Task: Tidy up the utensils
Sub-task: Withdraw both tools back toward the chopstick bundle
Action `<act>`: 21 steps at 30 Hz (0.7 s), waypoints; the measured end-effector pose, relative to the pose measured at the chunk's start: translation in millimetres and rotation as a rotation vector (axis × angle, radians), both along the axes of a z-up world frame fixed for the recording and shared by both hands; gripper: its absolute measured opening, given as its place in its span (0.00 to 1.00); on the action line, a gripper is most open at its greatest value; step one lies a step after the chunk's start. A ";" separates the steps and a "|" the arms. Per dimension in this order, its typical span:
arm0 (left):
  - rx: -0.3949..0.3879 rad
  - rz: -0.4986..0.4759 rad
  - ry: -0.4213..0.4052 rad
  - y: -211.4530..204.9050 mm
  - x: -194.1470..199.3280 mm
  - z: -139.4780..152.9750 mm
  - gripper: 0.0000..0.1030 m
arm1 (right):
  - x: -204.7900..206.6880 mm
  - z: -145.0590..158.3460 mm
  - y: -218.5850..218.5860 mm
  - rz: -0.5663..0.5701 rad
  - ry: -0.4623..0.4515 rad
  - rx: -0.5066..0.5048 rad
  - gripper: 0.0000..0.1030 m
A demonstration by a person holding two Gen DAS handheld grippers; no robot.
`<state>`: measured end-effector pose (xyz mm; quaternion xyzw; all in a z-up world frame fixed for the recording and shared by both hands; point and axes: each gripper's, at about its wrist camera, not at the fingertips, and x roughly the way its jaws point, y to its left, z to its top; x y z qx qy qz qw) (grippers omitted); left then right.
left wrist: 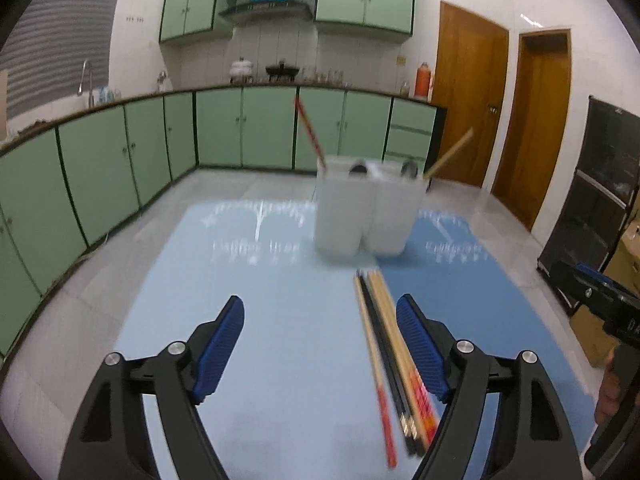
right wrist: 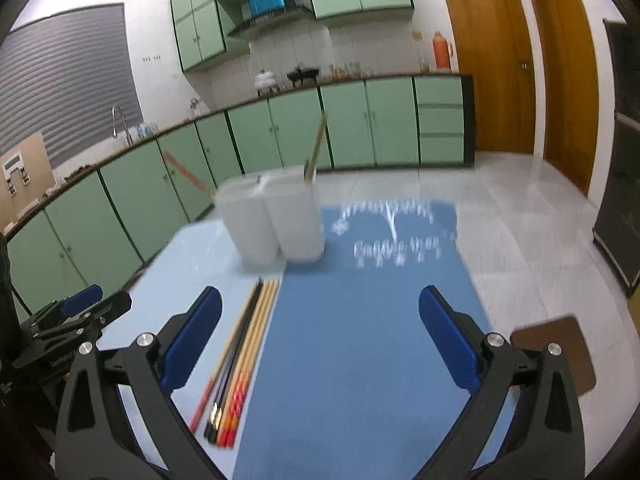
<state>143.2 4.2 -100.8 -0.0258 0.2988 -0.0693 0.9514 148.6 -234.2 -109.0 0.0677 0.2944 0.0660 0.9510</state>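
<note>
Loose chopsticks [left wrist: 394, 364] lie bunched side by side on the blue mat [right wrist: 360, 320], near edge toward you, tips pointing at the white twin-cup holder [left wrist: 362, 210] standing farther back on the counter. Holder already has one red-ended stick [left wrist: 309, 130] in its left cup and one pale stick [left wrist: 449, 154] in its right; so sorting is begun, with most sticks left to place. Your left hand-held gripper [left wrist: 320, 354] has jaws spread wide, holding nothing, right finger just beside the bunch. Your right hand-held gripper [right wrist: 320, 340] is likewise wide open and empty, the bunch beside its left finger.
</note>
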 end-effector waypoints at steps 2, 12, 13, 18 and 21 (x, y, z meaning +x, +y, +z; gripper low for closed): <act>0.010 -0.012 0.033 -0.8 -4.3 -11.9 0.74 | -5.7 -12.1 6.0 0.007 0.025 -0.014 0.93; 0.040 -0.054 0.146 -15.3 -30.6 -62.5 0.70 | -32.3 -48.2 12.2 0.010 0.099 -0.002 0.93; 0.040 -0.057 0.152 -16.9 -32.5 -65.3 0.70 | -34.5 -49.9 13.3 0.015 0.100 -0.006 0.93; 0.053 -0.085 0.176 -27.3 -42.4 -76.6 0.68 | -44.5 -50.2 12.9 0.017 0.103 -0.004 0.86; 0.067 -0.089 0.192 -32.2 -44.8 -83.0 0.64 | -45.7 -47.9 9.0 0.011 0.106 0.002 0.80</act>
